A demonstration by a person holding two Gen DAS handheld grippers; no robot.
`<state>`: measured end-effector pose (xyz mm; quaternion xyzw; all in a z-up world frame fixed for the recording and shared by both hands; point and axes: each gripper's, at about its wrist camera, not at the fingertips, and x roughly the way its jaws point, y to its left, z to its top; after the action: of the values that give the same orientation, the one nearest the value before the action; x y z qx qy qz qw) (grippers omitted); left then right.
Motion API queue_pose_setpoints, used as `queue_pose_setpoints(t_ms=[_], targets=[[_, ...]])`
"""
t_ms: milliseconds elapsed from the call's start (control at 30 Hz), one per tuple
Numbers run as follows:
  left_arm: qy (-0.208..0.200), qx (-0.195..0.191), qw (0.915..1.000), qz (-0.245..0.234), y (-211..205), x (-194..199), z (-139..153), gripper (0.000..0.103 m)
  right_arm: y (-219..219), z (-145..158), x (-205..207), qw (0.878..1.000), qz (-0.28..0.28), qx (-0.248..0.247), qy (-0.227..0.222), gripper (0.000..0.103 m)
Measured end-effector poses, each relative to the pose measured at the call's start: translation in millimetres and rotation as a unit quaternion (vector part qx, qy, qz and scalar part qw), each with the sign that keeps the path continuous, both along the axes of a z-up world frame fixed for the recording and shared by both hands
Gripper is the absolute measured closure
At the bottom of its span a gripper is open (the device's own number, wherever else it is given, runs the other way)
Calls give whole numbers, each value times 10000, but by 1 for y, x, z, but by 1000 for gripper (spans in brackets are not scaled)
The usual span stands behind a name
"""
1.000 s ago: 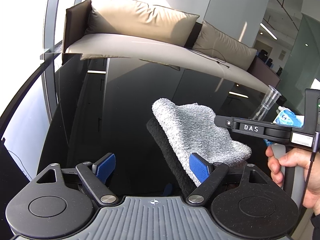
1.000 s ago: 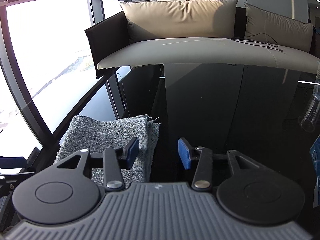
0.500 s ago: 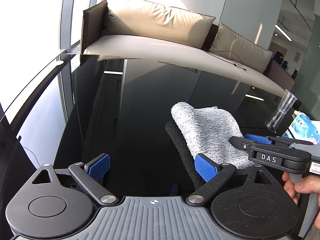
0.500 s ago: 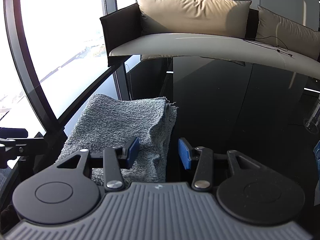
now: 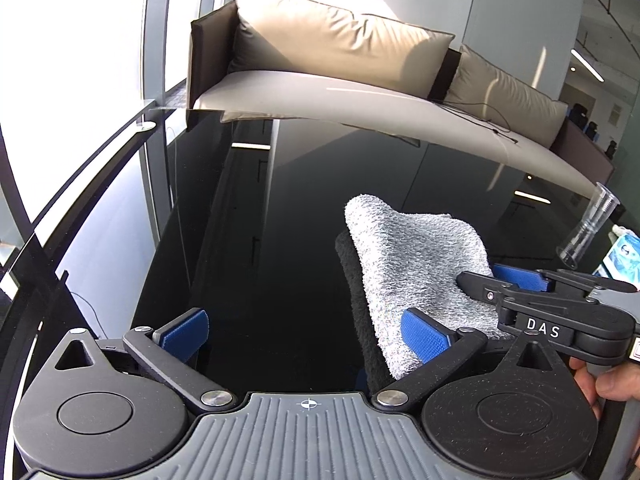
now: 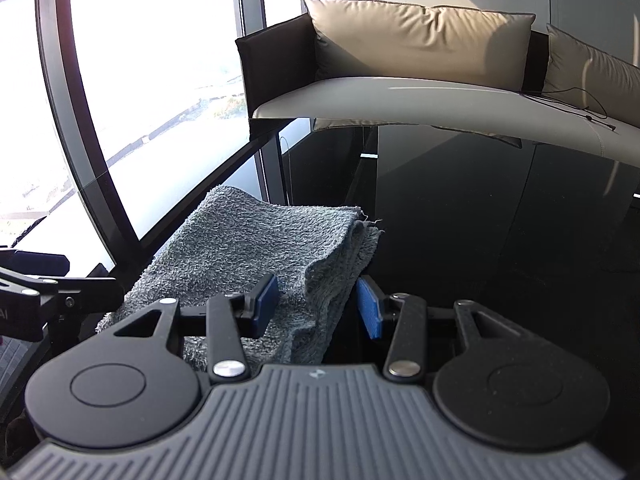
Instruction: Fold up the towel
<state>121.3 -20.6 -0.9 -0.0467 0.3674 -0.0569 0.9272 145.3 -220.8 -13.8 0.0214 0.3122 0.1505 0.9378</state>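
A grey towel (image 5: 416, 264) lies folded in layers on the glossy black counter (image 5: 280, 220), its near end bunched and its far edge slightly raised; in the right wrist view the same towel (image 6: 248, 248) sits close to the counter's window-side edge, with a frayed corner showing at the fold.

The left gripper (image 5: 304, 334) stands spread wide, its jaws opening; only bare counter shows between its blue pads, and its right-hand pad (image 5: 424, 338) sits against the near edge of the towel without pinching it.

The right gripper (image 6: 318, 306) is partly spread and its jaws are opening; a raised ridge of towel sits between the two blue pads, the left pad (image 6: 264, 300) resting over the cloth, and the right pad at the towel's outer edge; neither pad looks pressed into the fabric. From the left wrist view this gripper (image 5: 516, 280) reaches in over the far side of the towel, held by a hand (image 5: 608, 380) at the frame's edge.

A clear plastic cup (image 5: 588, 224) stands on the counter beyond the towel; a beige sofa (image 5: 340, 52) runs behind.
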Motion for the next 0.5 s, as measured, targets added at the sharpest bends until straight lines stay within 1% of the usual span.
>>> queue_pose_setpoints(t_ms=[100, 333, 433, 500], targets=[[5, 14, 10000, 0, 5, 0, -2, 1, -3, 3, -2, 10000, -50, -18, 4, 49], [-2, 7, 10000, -3, 8, 0, -2, 1, -6, 12, -12, 9997, -137, -150, 117, 48], [-2, -10, 10000, 9, 12, 1, -3, 1, -5, 17, -24, 9998, -56, -173, 88, 47], [-3, -10, 10000, 4, 12, 2, -3, 1, -1, 17, -29, 9994, 20, -344, 78, 47]])
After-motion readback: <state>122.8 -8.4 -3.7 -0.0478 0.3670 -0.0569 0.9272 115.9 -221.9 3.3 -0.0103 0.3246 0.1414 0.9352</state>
